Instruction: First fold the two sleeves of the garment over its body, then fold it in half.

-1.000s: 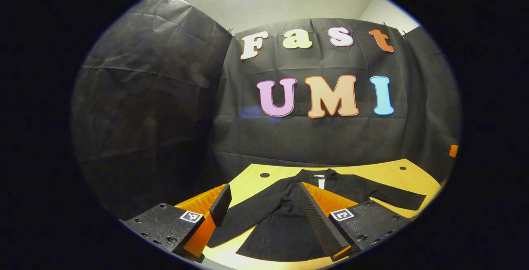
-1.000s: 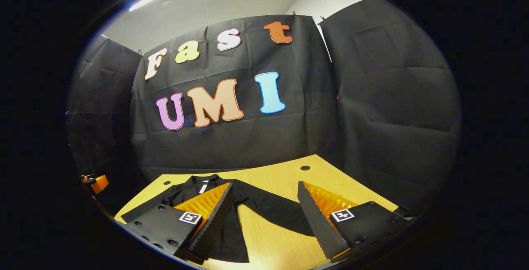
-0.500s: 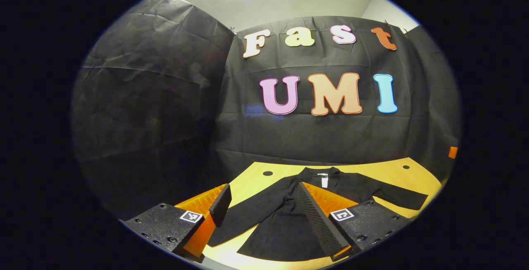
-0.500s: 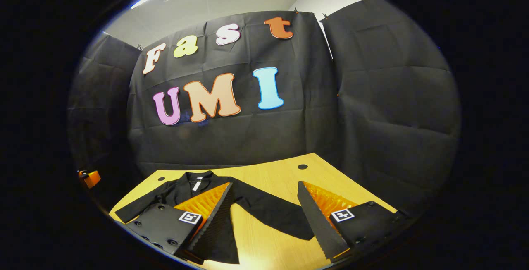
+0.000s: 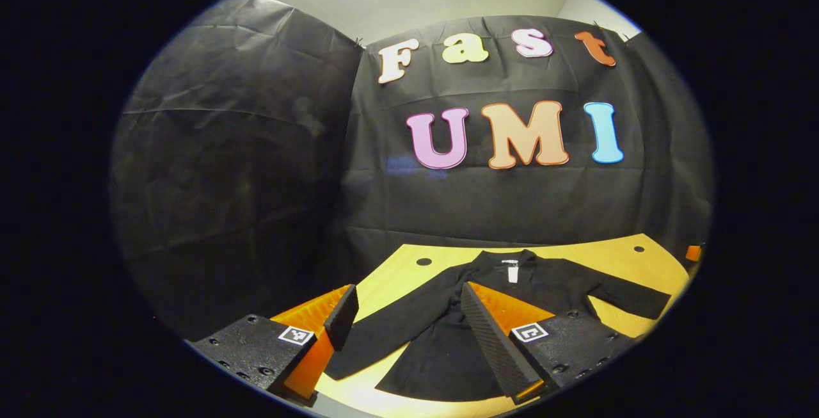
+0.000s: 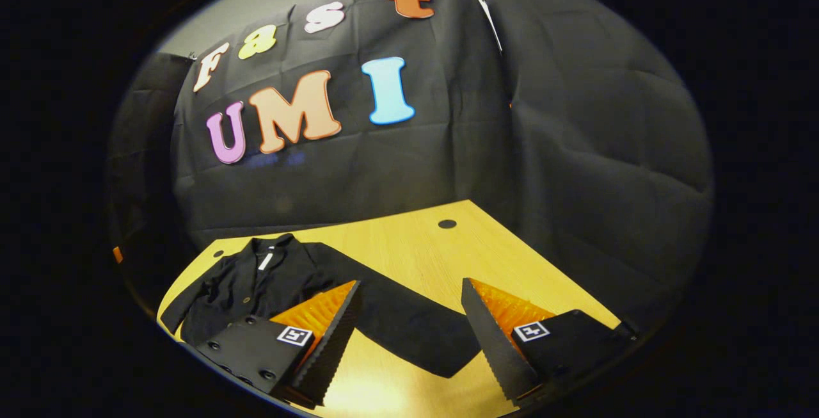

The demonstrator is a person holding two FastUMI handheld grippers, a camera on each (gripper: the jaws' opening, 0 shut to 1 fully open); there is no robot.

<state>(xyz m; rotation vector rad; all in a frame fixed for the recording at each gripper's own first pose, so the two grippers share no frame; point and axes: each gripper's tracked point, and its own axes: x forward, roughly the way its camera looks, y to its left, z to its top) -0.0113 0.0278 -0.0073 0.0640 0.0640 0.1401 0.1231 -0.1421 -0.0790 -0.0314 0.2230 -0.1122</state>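
The garment lies flat on the counter, collar toward the far edge, both sleeves spread outward and unfolded. The left gripper hangs released above the left sleeve, which runs diagonally toward the near left corner. The right gripper hangs released over the right sleeve, whose cuff points toward the near edge; each sleeve lies nearest its own gripper.

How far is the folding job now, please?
Done: nothing; the garment lies flat on the table, both sleeves spread out. In hand: both tongs hover open over it, gripping nothing. Left: both sleeve folds, then the half fold.
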